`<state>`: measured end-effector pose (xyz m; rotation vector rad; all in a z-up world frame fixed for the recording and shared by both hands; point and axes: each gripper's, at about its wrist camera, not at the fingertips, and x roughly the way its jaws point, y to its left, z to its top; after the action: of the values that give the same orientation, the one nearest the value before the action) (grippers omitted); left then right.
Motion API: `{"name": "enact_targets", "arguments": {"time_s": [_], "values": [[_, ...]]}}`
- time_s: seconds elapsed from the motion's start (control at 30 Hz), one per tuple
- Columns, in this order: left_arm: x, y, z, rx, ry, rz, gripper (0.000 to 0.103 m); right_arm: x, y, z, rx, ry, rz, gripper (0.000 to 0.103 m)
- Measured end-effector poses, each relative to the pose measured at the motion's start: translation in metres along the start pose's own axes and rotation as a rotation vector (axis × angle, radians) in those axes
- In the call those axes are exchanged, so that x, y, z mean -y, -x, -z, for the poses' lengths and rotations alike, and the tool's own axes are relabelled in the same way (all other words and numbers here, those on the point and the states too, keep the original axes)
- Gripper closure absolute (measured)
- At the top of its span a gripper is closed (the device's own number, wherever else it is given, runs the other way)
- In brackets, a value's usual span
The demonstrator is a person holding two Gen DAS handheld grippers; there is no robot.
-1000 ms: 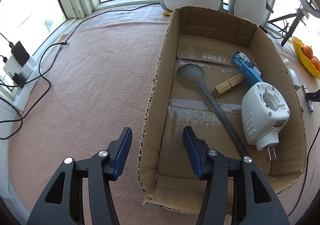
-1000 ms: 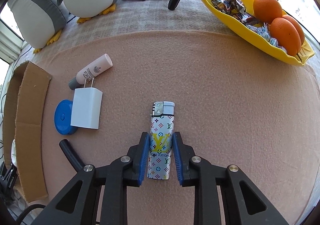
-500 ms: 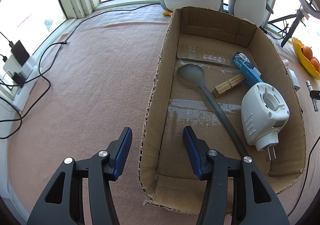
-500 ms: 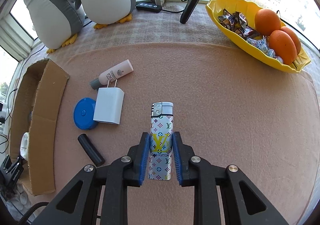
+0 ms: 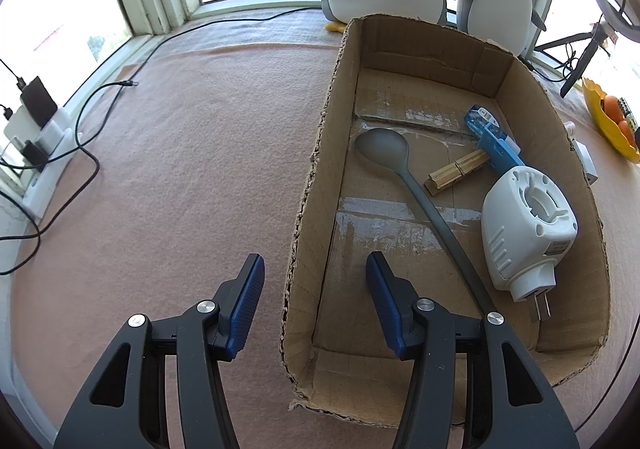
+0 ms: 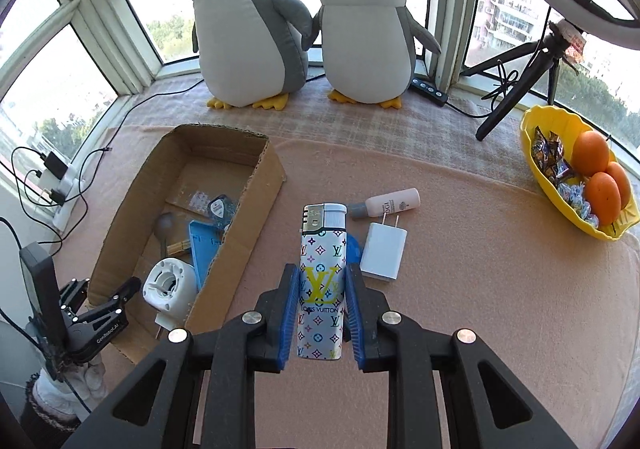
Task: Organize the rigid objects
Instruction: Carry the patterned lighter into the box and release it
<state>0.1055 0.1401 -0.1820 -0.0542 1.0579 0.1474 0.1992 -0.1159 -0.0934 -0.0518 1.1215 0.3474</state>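
1. Right hand-held gripper: its blue pads are clamped on the lower half of a monogram-patterned lighter, held upright with the metal cap on top, lifted clear of the pink table.
2. Left hand-held gripper: its jaws stand apart with nothing between the pads; they straddle the near left wall of the cardboard box, one finger outside and one inside.
3. Box contents, left wrist view: a grey spoon lying diagonally, a wooden clothespin, a blue plastic item against the right wall, and a white plug-in device with its prongs toward the camera.
4. On the table to the right of the box, right wrist view: a white charger plug, a small pink bottle just beyond it, and a blue disc mostly hidden behind the lighter.
5. Background: two plush penguins by the window, and a yellow bowl holding oranges and wrapped sweets.
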Motion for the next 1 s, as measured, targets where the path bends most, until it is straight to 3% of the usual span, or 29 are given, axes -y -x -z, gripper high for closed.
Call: {"name": "enact_targets", "arguments": {"time_s": [0.57, 1.0], "values": [[-0.001, -0.001, 0.0, 0.002, 0.005, 0.009, 0.05, -0.108, -0.015, -0.005, -0.019, 0.151, -0.157, 0.082], [-0.001, -0.001, 0.0, 0.003, 0.006, 0.01, 0.05, -0.149, -0.049, -0.007, -0.079, 0.163, -0.218, 0.082]]}}
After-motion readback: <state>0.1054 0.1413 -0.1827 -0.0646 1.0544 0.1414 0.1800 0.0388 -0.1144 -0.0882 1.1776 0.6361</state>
